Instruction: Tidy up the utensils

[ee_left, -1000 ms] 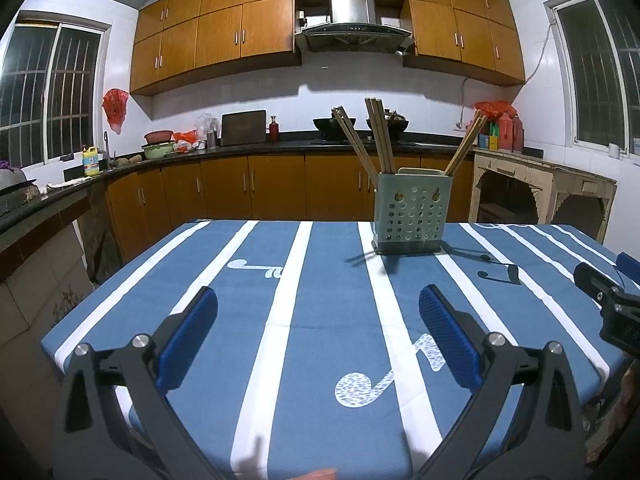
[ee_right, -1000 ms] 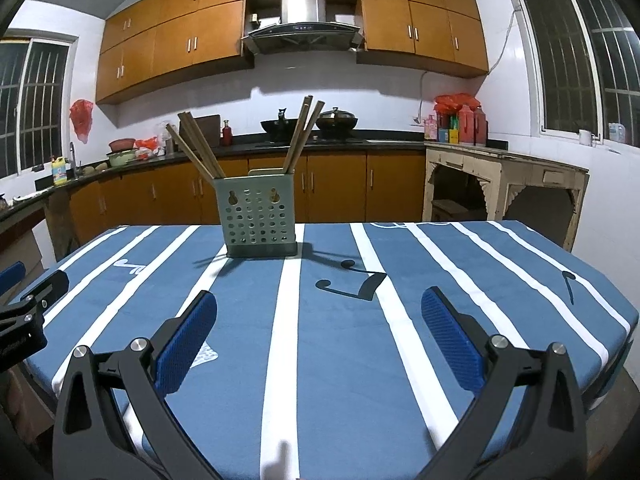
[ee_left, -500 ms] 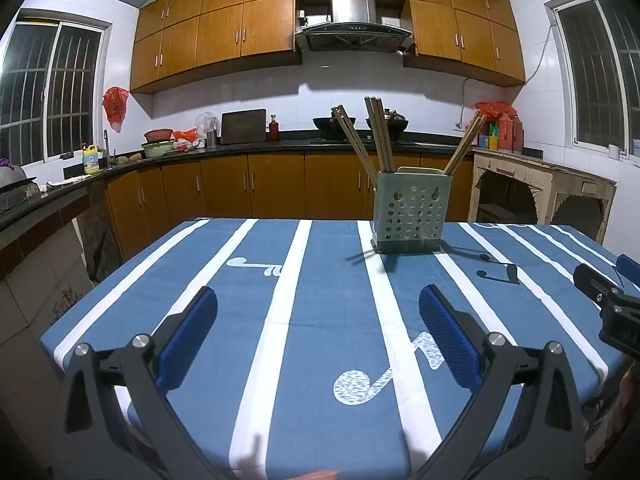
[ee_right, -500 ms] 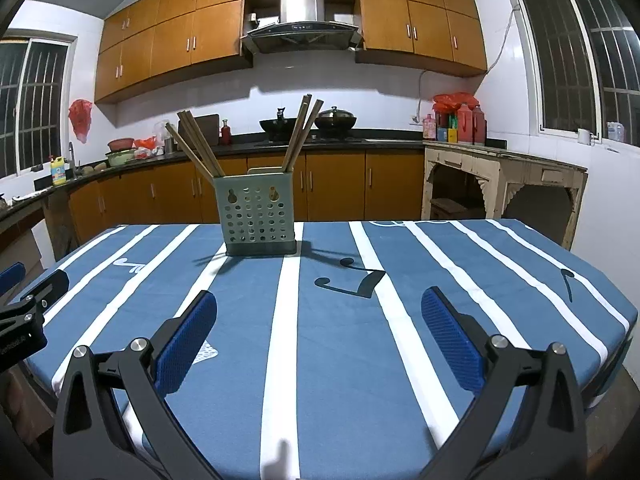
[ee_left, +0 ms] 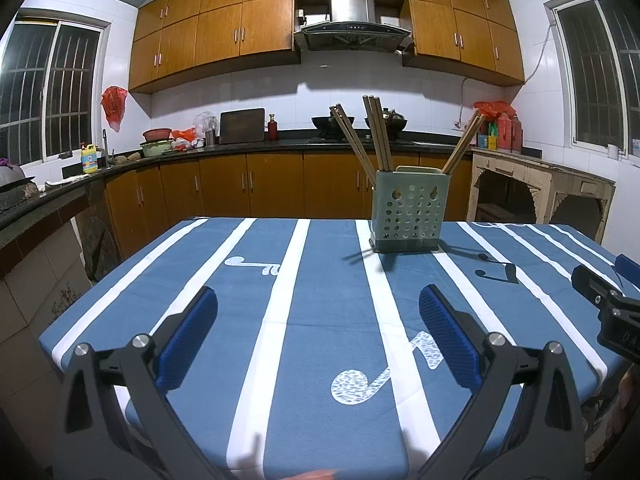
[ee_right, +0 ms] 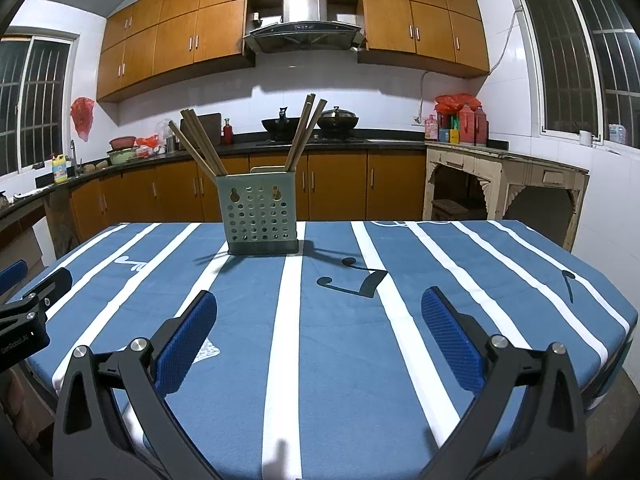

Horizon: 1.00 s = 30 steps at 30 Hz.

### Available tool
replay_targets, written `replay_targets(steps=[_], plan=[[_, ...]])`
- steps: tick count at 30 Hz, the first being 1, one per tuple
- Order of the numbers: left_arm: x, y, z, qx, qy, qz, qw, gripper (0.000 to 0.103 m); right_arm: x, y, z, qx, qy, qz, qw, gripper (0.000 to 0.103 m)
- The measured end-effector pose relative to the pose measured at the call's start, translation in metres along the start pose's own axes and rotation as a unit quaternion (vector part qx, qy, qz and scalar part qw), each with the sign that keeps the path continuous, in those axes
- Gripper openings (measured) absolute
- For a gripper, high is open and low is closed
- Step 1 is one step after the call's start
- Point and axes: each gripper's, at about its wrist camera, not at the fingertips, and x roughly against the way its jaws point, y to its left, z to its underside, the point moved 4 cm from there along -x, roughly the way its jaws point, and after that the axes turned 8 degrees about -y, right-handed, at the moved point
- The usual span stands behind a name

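A pale green perforated utensil holder (ee_left: 408, 216) (ee_right: 259, 216) stands at the far side of the table with several wooden chopsticks (ee_left: 378, 132) (ee_right: 202, 146) leaning out of it. My left gripper (ee_left: 318, 334) hovers open over the near edge of the table, nothing between its blue pads. My right gripper (ee_right: 320, 334) is open too and holds nothing. Each gripper shows at the edge of the other's view: the right gripper (ee_left: 608, 300) on the right side of the left wrist view, the left gripper (ee_right: 28, 308) on the left side of the right wrist view.
The table wears a blue cloth with white stripes (ee_left: 296, 280) (ee_right: 440, 280) and music-note prints. Kitchen counters with a stove, woks (ee_right: 308, 124) and bottles run along the back wall. A worn white side table (ee_right: 504, 184) stands at the right.
Both grippers have stayed open and nearly still; the views have shifted only slightly.
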Motion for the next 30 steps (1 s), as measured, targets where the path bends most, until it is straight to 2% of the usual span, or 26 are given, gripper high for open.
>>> replay_targets(steps=[30], plan=[[-0.0002, -0.0019, 0.001, 0.001, 0.002, 0.001, 1.0, 0.099, 0.0006, -0.0002, 0.0, 0.0, 0.001, -0.001, 1.0, 0.101]])
